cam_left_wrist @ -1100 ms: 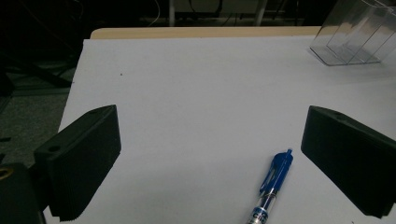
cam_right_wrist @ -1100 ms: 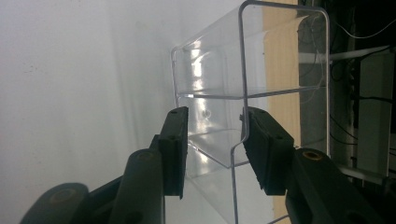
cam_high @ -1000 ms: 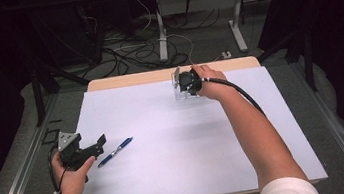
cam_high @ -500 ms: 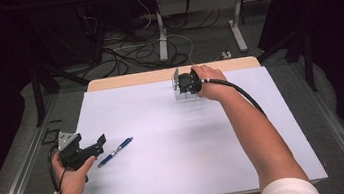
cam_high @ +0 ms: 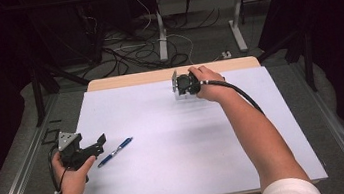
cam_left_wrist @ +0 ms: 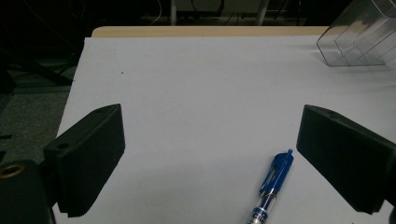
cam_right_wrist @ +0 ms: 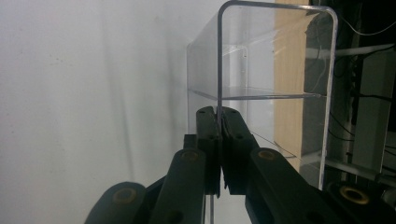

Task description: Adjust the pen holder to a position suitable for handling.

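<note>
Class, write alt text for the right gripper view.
The right hand-held gripper is shut on one wall of a clear box with inner dividers. The box stands on a white sheet.

Black ribbed fingers (cam_left_wrist: pixel 88 161), white sleeve (cam_high: pixel 288 191)
</note>
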